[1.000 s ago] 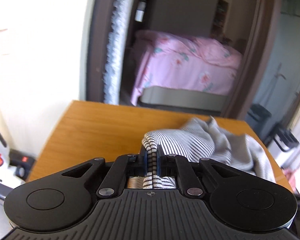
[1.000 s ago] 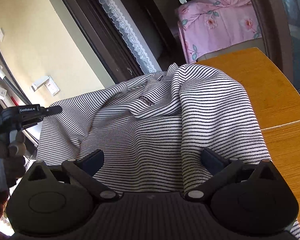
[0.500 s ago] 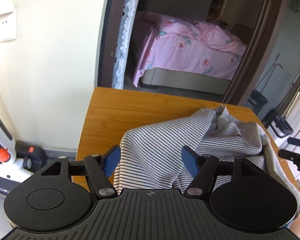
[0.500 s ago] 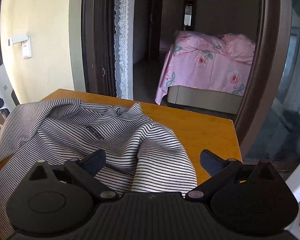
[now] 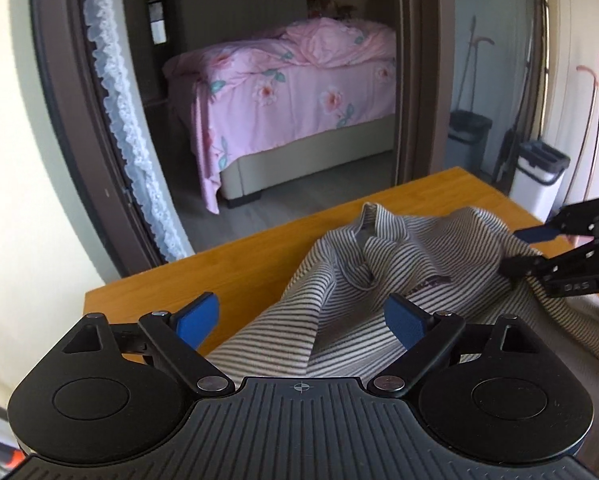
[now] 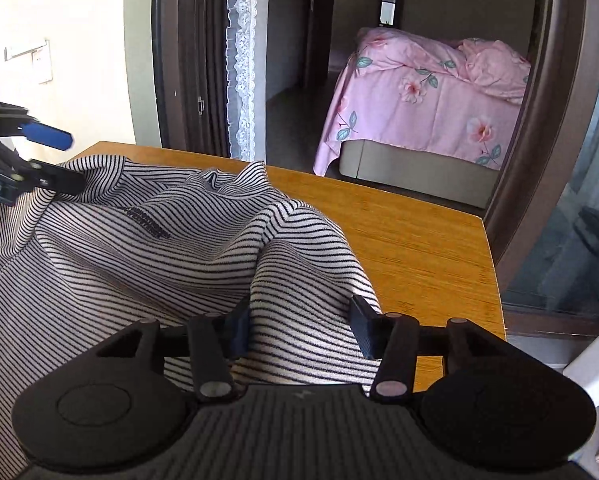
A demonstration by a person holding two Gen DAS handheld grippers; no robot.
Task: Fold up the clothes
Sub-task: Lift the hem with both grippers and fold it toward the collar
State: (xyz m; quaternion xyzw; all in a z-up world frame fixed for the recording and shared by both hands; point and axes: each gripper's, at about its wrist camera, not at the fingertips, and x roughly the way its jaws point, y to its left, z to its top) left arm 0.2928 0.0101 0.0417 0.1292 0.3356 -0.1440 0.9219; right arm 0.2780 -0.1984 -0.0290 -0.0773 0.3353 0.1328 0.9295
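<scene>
A black-and-white striped shirt (image 5: 383, 280) lies crumpled on a wooden table (image 5: 235, 268), collar pointing up. My left gripper (image 5: 301, 316) is open over the shirt's near left edge, blue pads wide apart. My right gripper (image 6: 299, 324) is open, its jaws partly closed around a raised fold of the shirt (image 6: 203, 240) at its right side. The right gripper also shows at the right in the left wrist view (image 5: 539, 248), and the left gripper at the left in the right wrist view (image 6: 55, 160), both open at the shirt's edges.
The table's far edge (image 6: 379, 190) faces a doorway with a lace curtain (image 6: 239, 60) and a pink bed (image 6: 427, 92) beyond. Bins (image 5: 539, 176) stand past the table's right side. Bare wood (image 6: 427, 252) lies right of the shirt.
My left gripper let go of the striped fabric and opened wide. My right gripper's jaws have narrowed around a fold. The shirt has settled lower onto the table.
</scene>
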